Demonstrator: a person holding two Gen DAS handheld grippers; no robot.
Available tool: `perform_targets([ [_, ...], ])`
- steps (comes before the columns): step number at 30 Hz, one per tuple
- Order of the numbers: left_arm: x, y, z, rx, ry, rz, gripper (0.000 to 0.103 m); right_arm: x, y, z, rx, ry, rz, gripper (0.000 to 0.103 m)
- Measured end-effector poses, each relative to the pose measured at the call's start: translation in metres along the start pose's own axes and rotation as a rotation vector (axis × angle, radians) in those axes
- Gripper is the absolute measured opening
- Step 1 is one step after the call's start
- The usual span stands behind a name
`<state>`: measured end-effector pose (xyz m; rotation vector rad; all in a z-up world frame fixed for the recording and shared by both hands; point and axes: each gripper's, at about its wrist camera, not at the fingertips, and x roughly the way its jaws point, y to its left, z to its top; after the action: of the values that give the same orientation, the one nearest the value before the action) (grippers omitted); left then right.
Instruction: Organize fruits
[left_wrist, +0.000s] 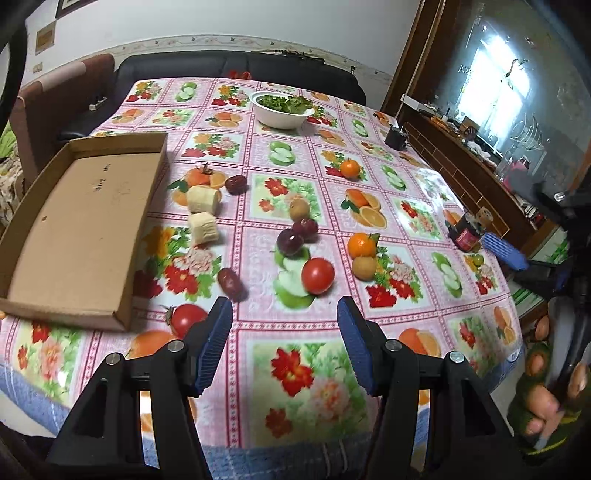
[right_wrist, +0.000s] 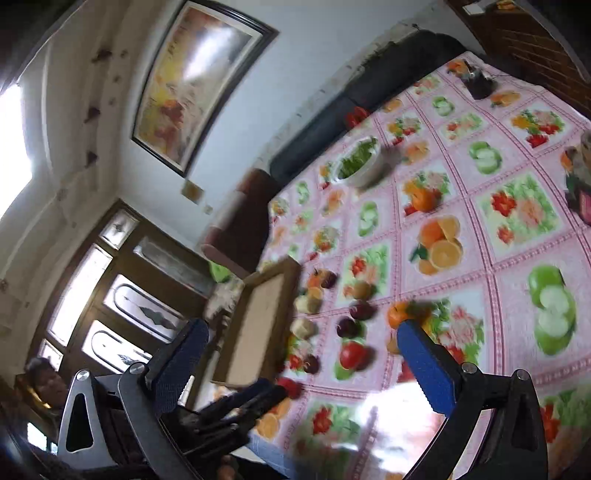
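over the fruit-print tablecloth (left_wrist: 258, 243), each hand-held gripper — left (left_wrist: 284, 332), right (right_wrist: 301, 354) — gapes wide, holding nothing.

Bright window glare, fisheye warp, right-view blur.

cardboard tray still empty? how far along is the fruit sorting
Nothing looks done: the cardboard tray holds no fruit. Nothing is in hand either; the left claw and right claw are both open and empty. Everything is left: the tomato, plums, tangerines and banana pieces all lie loose on the tablecloth.
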<state>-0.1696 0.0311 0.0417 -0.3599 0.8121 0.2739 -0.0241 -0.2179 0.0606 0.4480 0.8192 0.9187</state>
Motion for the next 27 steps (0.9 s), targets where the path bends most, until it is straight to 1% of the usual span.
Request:
perform_targets([
  [1,-0.002,0.001,-0.003,0.001,-0.004,0.003,0.058,-0.006,0.005,-0.004,-0.034,-0.037,-0.056,0.103],
  [2,-0.003,0.001,-0.005,0.002,-0.003,0.005,0.058,-0.008,0.006,-0.009,-0.046,-0.056,-0.065,0.103],
  [3,-0.002,0.002,-0.007,0.001,0.001,0.006,0.058,-0.006,0.004,-0.015,-0.036,-0.036,-0.047,0.103],
  [4,-0.003,0.002,-0.01,0.0,0.007,0.004,0.058,0.006,-0.001,-0.019,-0.014,0.055,-0.046,0.103],
  [5,-0.003,0.003,-0.013,0.0,0.008,0.004,0.058,0.024,-0.007,-0.022,0.002,0.162,-0.112,0.103],
  [6,-0.003,0.003,-0.015,0.001,0.007,0.007,0.058,0.03,-0.008,-0.024,-0.005,0.195,-0.171,0.102],
  [9,-0.003,0.004,-0.023,0.014,0.008,0.046,0.058,0.035,-0.001,-0.038,-0.118,0.193,-0.397,0.102],
  [10,-0.002,0.004,-0.026,0.014,0.011,0.055,0.058,0.036,0.002,-0.042,-0.153,0.198,-0.45,0.102],
  [13,0.001,0.006,-0.033,0.007,0.027,0.058,0.058,0.037,0.007,-0.053,-0.239,0.198,-0.562,0.102],
  [15,0.003,0.006,-0.035,0.009,0.031,0.067,0.058,0.036,0.013,-0.058,-0.287,0.183,-0.625,0.102],
  [16,0.003,0.006,-0.035,0.013,0.031,0.068,0.058,0.038,0.018,-0.06,-0.309,0.177,-0.644,0.102],
  [18,0.003,0.005,-0.035,0.014,0.031,0.07,0.058,0.038,0.023,-0.061,-0.33,0.165,-0.647,0.102],
  [21,0.003,0.005,-0.034,0.02,0.033,0.065,0.058,0.036,0.025,-0.061,-0.333,0.153,-0.655,0.102],
  [24,0.006,0.005,-0.033,0.027,0.045,0.086,0.058,0.037,0.026,-0.058,-0.331,0.146,-0.66,0.102],
  [27,0.007,0.009,-0.033,0.01,0.049,0.082,0.058,0.038,0.027,-0.058,-0.342,0.142,-0.676,0.102],
])
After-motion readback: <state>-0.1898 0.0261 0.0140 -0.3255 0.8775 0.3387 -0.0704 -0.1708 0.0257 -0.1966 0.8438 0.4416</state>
